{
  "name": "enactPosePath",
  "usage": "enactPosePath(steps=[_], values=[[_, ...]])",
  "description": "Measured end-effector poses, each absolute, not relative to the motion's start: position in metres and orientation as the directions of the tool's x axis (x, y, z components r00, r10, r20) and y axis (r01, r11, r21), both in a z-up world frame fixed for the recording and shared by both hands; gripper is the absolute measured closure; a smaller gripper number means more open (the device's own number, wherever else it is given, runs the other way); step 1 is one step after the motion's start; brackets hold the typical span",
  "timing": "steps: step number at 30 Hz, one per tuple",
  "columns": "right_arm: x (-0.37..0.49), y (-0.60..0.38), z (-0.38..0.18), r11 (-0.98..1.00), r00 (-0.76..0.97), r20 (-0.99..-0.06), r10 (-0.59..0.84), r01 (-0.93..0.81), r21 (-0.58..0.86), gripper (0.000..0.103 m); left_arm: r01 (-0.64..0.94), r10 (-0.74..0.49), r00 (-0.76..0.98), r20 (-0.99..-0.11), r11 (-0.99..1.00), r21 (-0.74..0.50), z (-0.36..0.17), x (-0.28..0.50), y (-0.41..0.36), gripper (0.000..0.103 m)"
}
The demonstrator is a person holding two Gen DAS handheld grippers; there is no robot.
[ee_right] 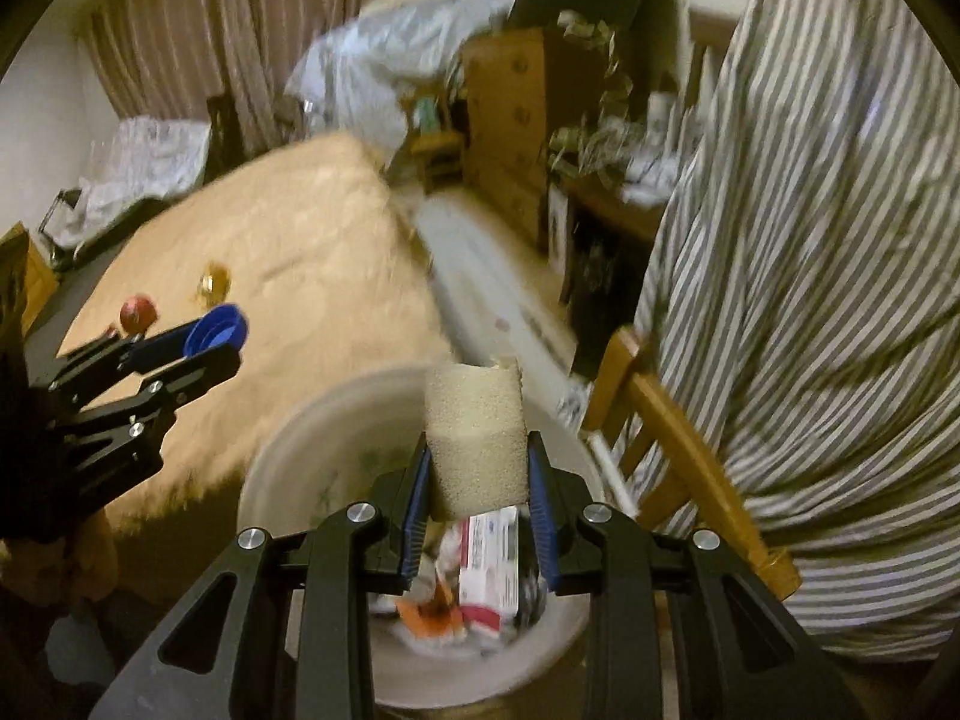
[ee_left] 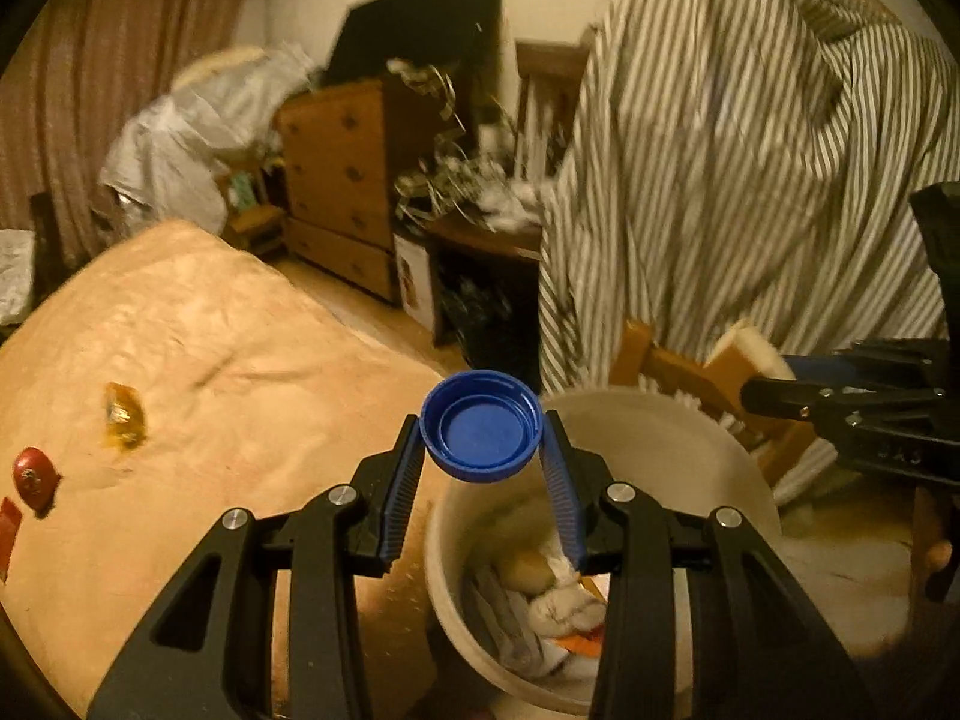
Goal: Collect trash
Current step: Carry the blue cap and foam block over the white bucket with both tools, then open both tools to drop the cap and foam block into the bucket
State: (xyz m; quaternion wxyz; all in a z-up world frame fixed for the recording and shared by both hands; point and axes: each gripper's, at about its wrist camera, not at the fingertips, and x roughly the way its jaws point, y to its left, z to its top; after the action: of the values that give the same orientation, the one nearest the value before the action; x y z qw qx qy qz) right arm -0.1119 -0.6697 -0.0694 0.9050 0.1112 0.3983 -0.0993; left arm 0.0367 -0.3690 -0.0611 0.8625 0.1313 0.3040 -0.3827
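Over bin [ee_left: 708, 438] | left gripper [ee_left: 483, 450] grips cap [ee_left: 480, 441] | right gripper [ee_right: 478, 468] clamps sponge [ee_right: 474, 432]

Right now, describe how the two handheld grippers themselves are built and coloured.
Both match. The left gripper has a matte black frame of angular linkage arms with triangular cut-outs, joined by round silver pivot bolts. Its two fingers carry blue ribbed pads. The right gripper has the same black frame, silver bolts and blue ribbed fingers. No cables, sleeves or hands show; faint embossed lettering on one arm is unreadable.
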Motion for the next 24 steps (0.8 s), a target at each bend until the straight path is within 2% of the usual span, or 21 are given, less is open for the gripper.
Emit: enactPosePath(steps=[4,9,24], values=[[-0.098,-0.667,-0.087,0.959,0.601,-0.798,-0.048,0.251,0.131,0.072,0.768,-0.55,0.448,-0.704,0.64,-0.012,-0.078,0.044,-0.389,0.065],[-0.089,-0.671,-0.1,0.958,0.563,-0.826,-0.017,0.245,0.147,0.072,0.794,-0.512,0.408,-0.756,0.608,0.016,-0.091,0.048,-0.404,0.065],[-0.089,-0.67,-0.114,0.955,0.546,-0.837,0.019,0.237,0.177,0.072,0.79,-0.482,0.404,-0.777,0.613,0.03,-0.101,0.054,-0.409,0.065]])
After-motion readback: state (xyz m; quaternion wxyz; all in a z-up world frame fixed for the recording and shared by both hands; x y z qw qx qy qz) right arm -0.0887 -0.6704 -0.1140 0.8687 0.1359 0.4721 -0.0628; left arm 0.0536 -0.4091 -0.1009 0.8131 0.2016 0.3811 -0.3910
